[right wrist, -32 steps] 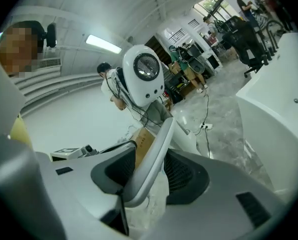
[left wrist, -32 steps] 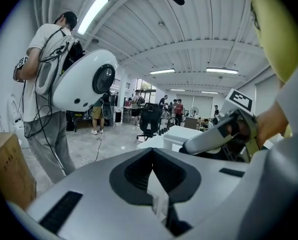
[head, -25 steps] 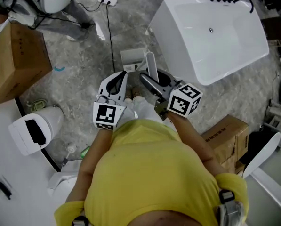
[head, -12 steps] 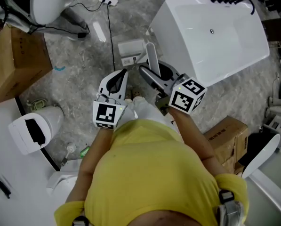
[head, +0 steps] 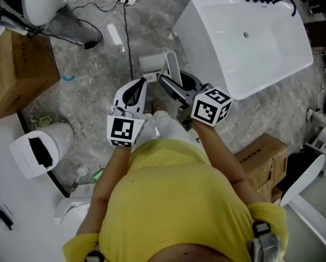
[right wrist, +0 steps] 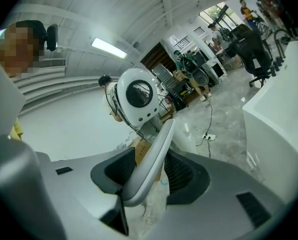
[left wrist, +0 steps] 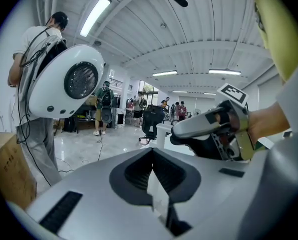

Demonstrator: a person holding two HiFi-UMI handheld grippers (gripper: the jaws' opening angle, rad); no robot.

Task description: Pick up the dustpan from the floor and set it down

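The dustpan (head: 153, 64) is light grey, and its long curved handle (head: 174, 71) rises from it over the marble floor just ahead of the person's feet. My right gripper (head: 177, 87) is shut on that handle. In the right gripper view the handle (right wrist: 156, 149) runs slanting between the two jaws of the right gripper (right wrist: 149, 176). I cannot tell whether the pan touches the floor. My left gripper (head: 136, 91) hangs beside it to the left, jaws together and nothing in them. The left gripper (left wrist: 152, 184) looks level across the room, with the right gripper (left wrist: 213, 129) at its right.
A white bathtub (head: 244, 37) stands close on the right. Cardboard boxes sit at the left (head: 21, 70) and lower right (head: 264, 157). A white toilet (head: 40, 149) is at the lower left. A black cable (head: 127, 31) crosses the floor ahead. A white domed machine (left wrist: 64, 86) and people stand beyond.
My right gripper has shifted a little up and left in the head view, carrying the handle; the pan has swung slightly. The white machine at the top left has slid further left. The left gripper stayed.
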